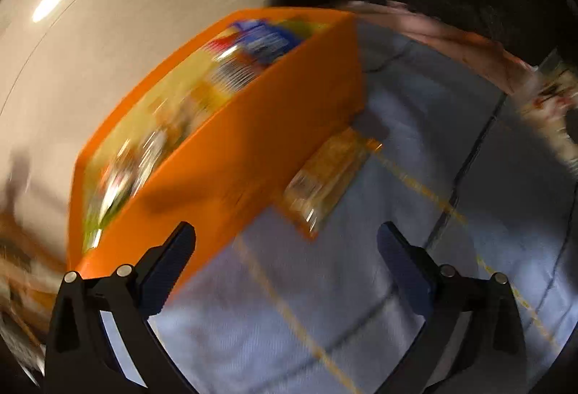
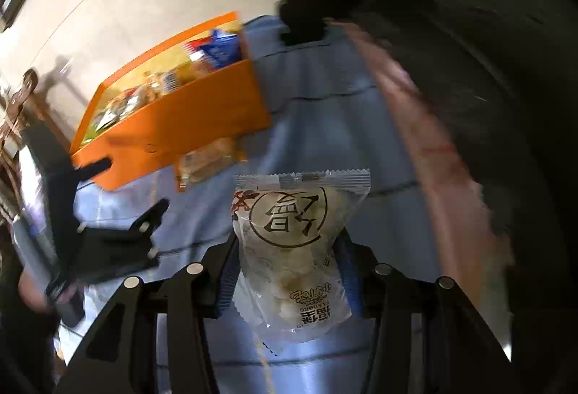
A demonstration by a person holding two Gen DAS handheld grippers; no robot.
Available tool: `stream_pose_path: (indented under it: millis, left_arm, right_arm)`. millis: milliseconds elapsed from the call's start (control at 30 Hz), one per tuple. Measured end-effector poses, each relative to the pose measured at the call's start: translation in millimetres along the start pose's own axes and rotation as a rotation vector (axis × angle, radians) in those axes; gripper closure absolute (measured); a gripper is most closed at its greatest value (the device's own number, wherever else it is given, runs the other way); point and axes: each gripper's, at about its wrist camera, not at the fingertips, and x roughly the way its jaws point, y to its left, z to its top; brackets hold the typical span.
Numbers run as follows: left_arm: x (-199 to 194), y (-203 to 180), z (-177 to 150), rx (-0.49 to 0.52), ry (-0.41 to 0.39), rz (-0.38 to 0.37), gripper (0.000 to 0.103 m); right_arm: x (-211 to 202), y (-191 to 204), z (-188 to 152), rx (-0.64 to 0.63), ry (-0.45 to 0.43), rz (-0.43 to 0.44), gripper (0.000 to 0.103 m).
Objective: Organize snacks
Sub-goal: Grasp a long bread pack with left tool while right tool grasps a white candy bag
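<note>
An orange bin (image 1: 253, 141) holds several colourful snack packets and stands on a pale blue cloth. It also shows in the right wrist view (image 2: 188, 137). An orange-yellow snack packet (image 1: 328, 180) lies on the cloth against the bin's near wall; in the right wrist view it (image 2: 207, 161) lies in front of the bin. My left gripper (image 1: 285, 245) is open and empty just short of the bin; it shows in the right wrist view (image 2: 133, 184). My right gripper (image 2: 287, 253) is shut on a clear snack packet (image 2: 292, 249) with a round printed mark, held above the cloth.
The pale blue cloth (image 1: 415, 249) has yellow and dark stripes. A white wall (image 1: 126, 32) rises behind the bin. A dark curved object (image 2: 469, 50) and a pinkish band (image 2: 451, 159) lie to the right. Both views are motion-blurred.
</note>
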Motion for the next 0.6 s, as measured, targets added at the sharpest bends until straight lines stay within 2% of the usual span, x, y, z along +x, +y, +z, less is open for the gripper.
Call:
stream_pose_path:
  millis: [33, 200, 333, 400, 433, 467, 533, 600]
  left_arm:
    - [8, -3, 9, 0.020, -0.004, -0.017, 0.004]
    - [26, -10, 25, 0.007, 0.004, -0.214, 0.004]
    - [52, -26, 25, 0.067, 0.041, -0.207, 0.004]
    - [71, -34, 21, 0.060, 0.126, -0.289, 0.004]
    - [70, -41, 17, 0.097, 0.082, -0.223, 0.004]
    - [68, -46, 13, 0.109, 0.054, -0.210, 0.004]
    - [61, -47, 8, 0.098, 0.078, -0.258, 0.004]
    - [44, -55, 0, 0.141, 0.109, -0.341, 0.005]
  right_arm:
    - [-3, -7, -4, 0.010, -0.001, -0.006, 0.054]
    - [-9, -29, -17, 0.081, 0.025, 0.028, 0.054]
    - [-13, -40, -20, 0.095, 0.026, 0.029, 0.054]
    - [-13, -37, -20, 0.084, 0.029, 0.036, 0.054]
    - [-9, -33, -17, 0.077, 0.034, 0.034, 0.054]
    - [-10, -30, -17, 0.069, 0.041, 0.037, 0.054]
    - [-13, -26, -19, 0.065, 0.058, 0.083, 0.054]
    - [-21, -24, -20, 0.064, 0.057, 0.115, 0.054]
